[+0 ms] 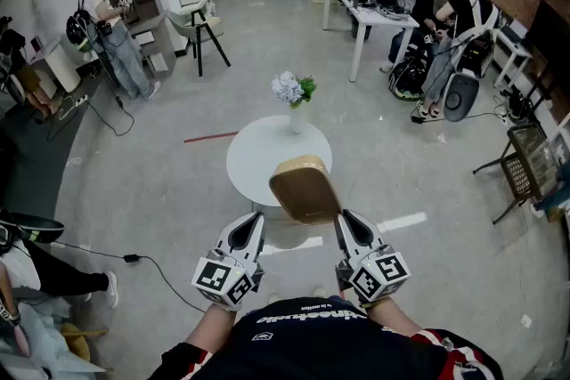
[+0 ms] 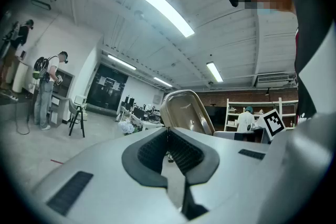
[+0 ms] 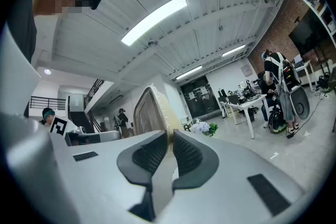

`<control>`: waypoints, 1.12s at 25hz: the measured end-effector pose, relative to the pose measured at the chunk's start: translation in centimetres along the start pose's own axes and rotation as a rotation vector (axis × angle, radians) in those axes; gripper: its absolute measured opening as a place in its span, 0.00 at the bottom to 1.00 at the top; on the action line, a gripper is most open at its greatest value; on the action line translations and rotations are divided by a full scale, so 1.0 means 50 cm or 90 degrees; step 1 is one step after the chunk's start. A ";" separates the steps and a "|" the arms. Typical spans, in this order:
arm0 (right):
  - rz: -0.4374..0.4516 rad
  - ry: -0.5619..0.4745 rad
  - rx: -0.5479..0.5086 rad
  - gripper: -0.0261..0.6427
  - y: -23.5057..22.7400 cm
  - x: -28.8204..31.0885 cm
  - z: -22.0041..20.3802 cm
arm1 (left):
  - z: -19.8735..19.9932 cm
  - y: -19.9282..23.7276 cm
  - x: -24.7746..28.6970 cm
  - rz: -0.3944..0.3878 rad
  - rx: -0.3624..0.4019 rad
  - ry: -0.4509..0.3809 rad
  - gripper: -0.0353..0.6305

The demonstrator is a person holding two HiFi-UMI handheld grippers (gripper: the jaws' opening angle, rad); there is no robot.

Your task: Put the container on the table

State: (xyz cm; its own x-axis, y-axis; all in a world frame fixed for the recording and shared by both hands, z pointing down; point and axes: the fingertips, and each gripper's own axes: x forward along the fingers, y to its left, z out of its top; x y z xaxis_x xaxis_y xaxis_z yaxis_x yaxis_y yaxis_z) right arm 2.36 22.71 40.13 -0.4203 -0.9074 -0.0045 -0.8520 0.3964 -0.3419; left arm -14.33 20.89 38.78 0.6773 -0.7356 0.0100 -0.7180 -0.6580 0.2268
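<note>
Two claws are mine here, the left gripper [image 1: 256, 220] and the right gripper [image 1: 344, 219], both low in the middle of the head view with my forearms under them. Between their tips sits the tan, rounded-rectangular plastic container [image 1: 305, 189], tilted so its hollow side faces up toward the head camera. It is held up in the air just above the frame's centre line, overlapping the near edge of the white round table [image 1: 254, 157]. In the right gripper view, my right gripper [image 3: 170, 135] has its ribbed dark pads drawn nearly together on the container's [image 3: 149, 113] pale rim, which rises from the gap at the middle of the frame. In the left gripper view, my left gripper [image 2: 168, 131] is closed to a thin seam, and the container's [image 2: 186, 110] edge comes up right at that seam, so it seems pinched there too. At the far rim of the table, above centre in the head view, stands a white vase of pale flowers [image 1: 292, 92].
</note>
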 end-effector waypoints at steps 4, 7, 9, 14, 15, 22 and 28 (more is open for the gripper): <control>0.006 -0.002 -0.001 0.12 -0.003 0.010 0.004 | 0.001 0.003 0.007 0.001 0.002 -0.001 0.09; 0.006 0.000 -0.002 0.12 -0.003 0.005 0.003 | -0.001 -0.001 0.005 0.003 0.000 0.000 0.09; 0.008 0.002 -0.004 0.12 -0.003 0.003 0.000 | -0.003 -0.002 0.004 0.005 -0.001 0.000 0.09; 0.014 0.009 0.003 0.12 -0.004 0.007 -0.003 | -0.006 0.001 0.008 0.007 -0.008 0.001 0.09; 0.015 0.009 0.006 0.12 -0.006 0.009 -0.003 | -0.006 0.002 0.010 0.008 -0.008 0.002 0.09; 0.015 0.008 0.029 0.12 -0.024 0.007 -0.006 | -0.013 -0.002 0.016 0.013 -0.009 0.004 0.09; 0.026 0.008 0.021 0.12 -0.062 0.003 0.011 | -0.014 -0.025 0.052 0.022 -0.006 0.002 0.09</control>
State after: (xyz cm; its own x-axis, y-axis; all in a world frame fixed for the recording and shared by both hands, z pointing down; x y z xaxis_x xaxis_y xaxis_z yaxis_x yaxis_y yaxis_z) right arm 5.11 21.25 40.66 -0.4590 -0.8884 -0.0082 -0.8231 0.4288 -0.3723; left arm -11.56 19.90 39.21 0.6524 -0.7576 0.0204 -0.7396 -0.6306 0.2352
